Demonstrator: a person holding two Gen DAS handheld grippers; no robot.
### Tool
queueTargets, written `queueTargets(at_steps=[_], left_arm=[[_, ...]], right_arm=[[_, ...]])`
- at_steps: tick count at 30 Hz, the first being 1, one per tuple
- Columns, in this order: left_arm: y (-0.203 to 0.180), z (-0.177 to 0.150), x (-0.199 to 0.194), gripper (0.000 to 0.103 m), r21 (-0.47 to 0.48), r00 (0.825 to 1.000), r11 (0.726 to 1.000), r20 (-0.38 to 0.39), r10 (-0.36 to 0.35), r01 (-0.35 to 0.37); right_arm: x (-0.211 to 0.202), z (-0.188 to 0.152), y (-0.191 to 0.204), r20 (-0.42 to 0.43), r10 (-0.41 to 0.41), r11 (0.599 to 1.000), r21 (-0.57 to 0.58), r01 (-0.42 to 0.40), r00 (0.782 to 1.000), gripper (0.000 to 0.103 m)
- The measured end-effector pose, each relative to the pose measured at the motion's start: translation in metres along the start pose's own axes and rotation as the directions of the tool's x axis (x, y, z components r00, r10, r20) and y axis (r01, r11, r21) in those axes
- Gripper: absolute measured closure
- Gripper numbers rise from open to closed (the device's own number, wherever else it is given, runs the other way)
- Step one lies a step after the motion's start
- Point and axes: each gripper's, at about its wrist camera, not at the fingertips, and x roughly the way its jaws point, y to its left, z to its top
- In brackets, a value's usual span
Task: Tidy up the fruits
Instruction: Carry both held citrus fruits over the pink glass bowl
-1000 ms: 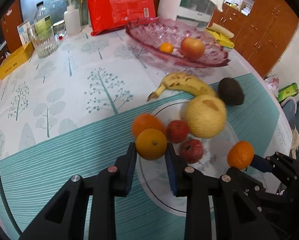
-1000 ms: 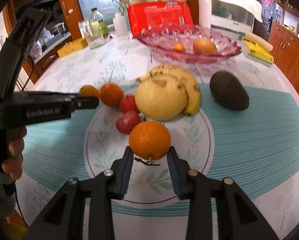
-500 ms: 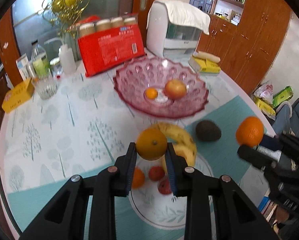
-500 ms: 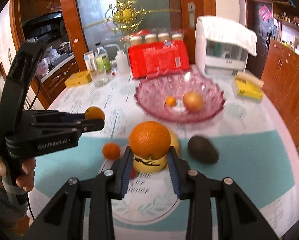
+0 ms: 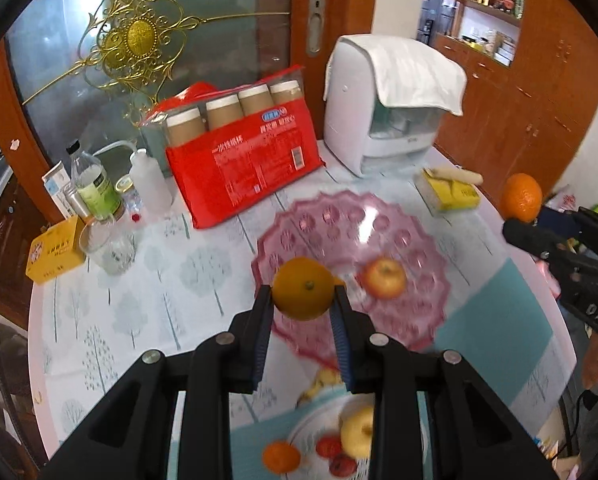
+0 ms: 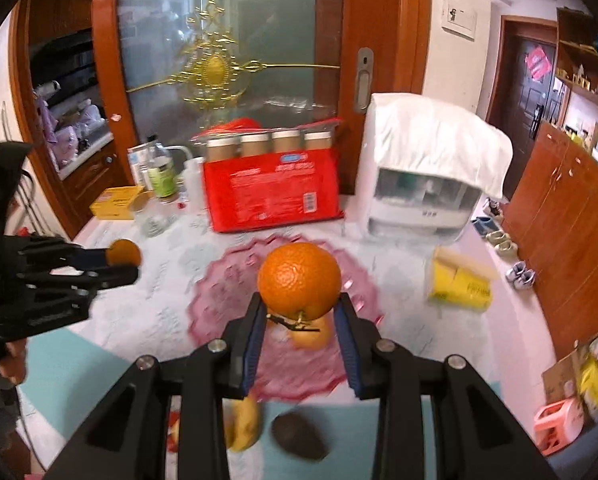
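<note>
My left gripper (image 5: 302, 300) is shut on an orange (image 5: 303, 289) and holds it high above the near-left rim of the pink glass bowl (image 5: 323, 216). An apple (image 5: 383, 278) lies in the bowl. My right gripper (image 6: 299, 312) is shut on a bigger orange (image 6: 299, 280) above the same bowl (image 6: 215, 312); the apple shows just under it. Each gripper shows in the other's view: the right one with its orange (image 5: 522, 197), the left one with its orange (image 6: 125, 253). Below lie a yellow pear (image 5: 357, 436), a small orange (image 5: 281, 457), red fruits (image 5: 327, 446), a banana (image 6: 243, 424) and an avocado (image 6: 299, 436).
Behind the bowl stand a red pack of cups (image 5: 243, 160), a white appliance under a cloth (image 5: 391, 104), a yellow tissue pack (image 5: 451, 196), bottles (image 5: 95, 184), a glass (image 5: 107, 244) and a yellow box (image 5: 55, 254). The table edge runs right of the teal mat (image 5: 499, 320).
Both grippers have risen and moved forward from the white plate toward the pink bowl, each carrying its orange. The plate fruits have dropped to the bottom of both views.
</note>
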Motion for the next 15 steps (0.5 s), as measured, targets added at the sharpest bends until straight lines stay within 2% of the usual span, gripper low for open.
queueTargets(at_steps=[4,7,11,15], left_arm=[[-0.010,0.025,0.038,0.076,-0.011,0.999,0.999,-0.015,0.034,-0.034],[-0.015,0.027,0.071,0.076,-0.033,0.997,0.999,-0.057,0.041,-0.043],[-0.020,0.013,0.123,0.076,-0.069,0.989,0.996,-0.136,0.049,-0.059],[-0.025,-0.004,0.156,0.076,-0.078,0.982,0.994,-0.181,0.055,-0.070]], right_arm=[[0.046,0.018,-0.014,-0.036,0.015,1.000,-0.006,-0.015,0.999,0.068],[0.082,0.020,-0.015,-0.071,0.020,1.000,-0.018,-0.021,0.997,0.068],[0.122,0.008,-0.016,-0.124,0.036,0.999,-0.015,-0.038,0.992,0.068],[0.158,-0.005,-0.019,-0.180,0.059,0.998,0.000,-0.060,0.982,0.068]])
